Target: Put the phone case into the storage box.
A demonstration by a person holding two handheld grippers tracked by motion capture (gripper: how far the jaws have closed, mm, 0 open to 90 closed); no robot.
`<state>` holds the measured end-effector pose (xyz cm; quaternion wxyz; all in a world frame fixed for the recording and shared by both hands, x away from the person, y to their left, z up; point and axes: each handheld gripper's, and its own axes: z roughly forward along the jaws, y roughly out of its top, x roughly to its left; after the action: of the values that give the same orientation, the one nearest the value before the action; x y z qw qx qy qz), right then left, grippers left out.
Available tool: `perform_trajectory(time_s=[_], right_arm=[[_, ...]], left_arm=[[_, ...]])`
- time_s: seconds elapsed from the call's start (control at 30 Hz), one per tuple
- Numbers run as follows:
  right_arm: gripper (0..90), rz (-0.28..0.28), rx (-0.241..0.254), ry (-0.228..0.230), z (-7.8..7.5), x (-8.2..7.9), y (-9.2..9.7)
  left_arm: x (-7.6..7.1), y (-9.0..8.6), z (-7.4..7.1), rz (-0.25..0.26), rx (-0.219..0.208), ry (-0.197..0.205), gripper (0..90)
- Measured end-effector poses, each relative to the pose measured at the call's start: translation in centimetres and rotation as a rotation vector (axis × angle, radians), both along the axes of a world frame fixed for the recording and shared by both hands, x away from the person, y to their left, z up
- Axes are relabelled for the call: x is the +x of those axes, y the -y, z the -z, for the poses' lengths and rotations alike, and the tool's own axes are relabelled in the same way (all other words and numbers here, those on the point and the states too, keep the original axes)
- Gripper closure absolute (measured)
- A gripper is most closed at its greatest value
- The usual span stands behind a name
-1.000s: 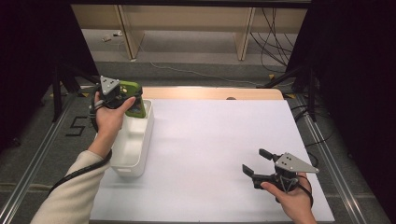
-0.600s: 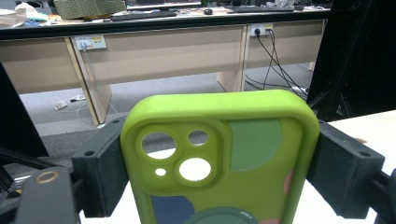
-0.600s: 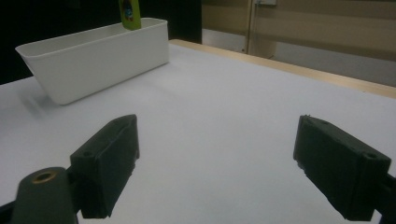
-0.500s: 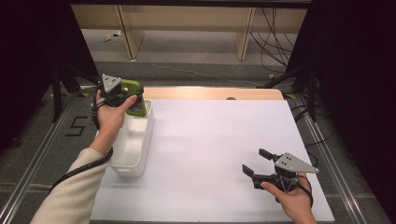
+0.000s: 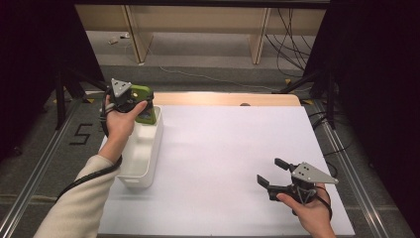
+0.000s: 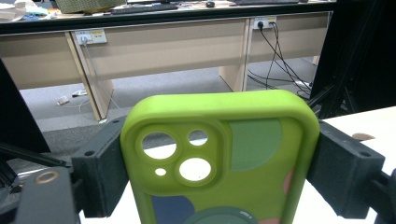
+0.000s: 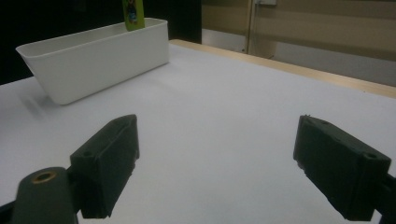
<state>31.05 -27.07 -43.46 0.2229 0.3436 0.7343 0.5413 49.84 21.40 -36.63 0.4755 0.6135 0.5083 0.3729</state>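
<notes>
At the far left of the tabletop (image 5: 223, 148):
- Case (image 6: 219, 158), lime green with camera cut-outs: clamped by its two long edges in the left gripper (image 5: 130, 99), held upright over the far end of the bin (image 5: 141, 153); whether its lower end touches the bin floor cannot be told.
- Bin: white, oblong, lying along the left edge of the tabletop; nothing else can be seen inside it.
- Right gripper (image 7: 215, 163): jaws apart, nothing between them, low over the near right of the tabletop, well apart from the bin.

Step in hand, as judged: the case is at the bin, either being set in or being taken out. Placing calls for lowering it until it rests, then spreading the jaws; lifting out calls for a straight rise clear of the rim.

Surroundings: open white surface between bin and right gripper; desks and cables (image 5: 292, 39) on the floor beyond the far edge. Obstructions: only the bin wall just beside the case.
</notes>
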Motion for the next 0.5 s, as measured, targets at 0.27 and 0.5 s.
perform_trajectory(time_s=[0.27, 0.5], right_arm=[[15.5, -0.001, 0.0, 0.001, 0.03, 0.03, 0.01], [15.6, -0.001, -0.001, 0.001, 0.03, 0.03, 0.02]], left_arm=[[0.38, 0.13, 0.1, -0.001, 0.006, -0.008, 15.8], [0.75, 0.23, 0.34, -0.004, 0.012, -0.015, 15.8]])
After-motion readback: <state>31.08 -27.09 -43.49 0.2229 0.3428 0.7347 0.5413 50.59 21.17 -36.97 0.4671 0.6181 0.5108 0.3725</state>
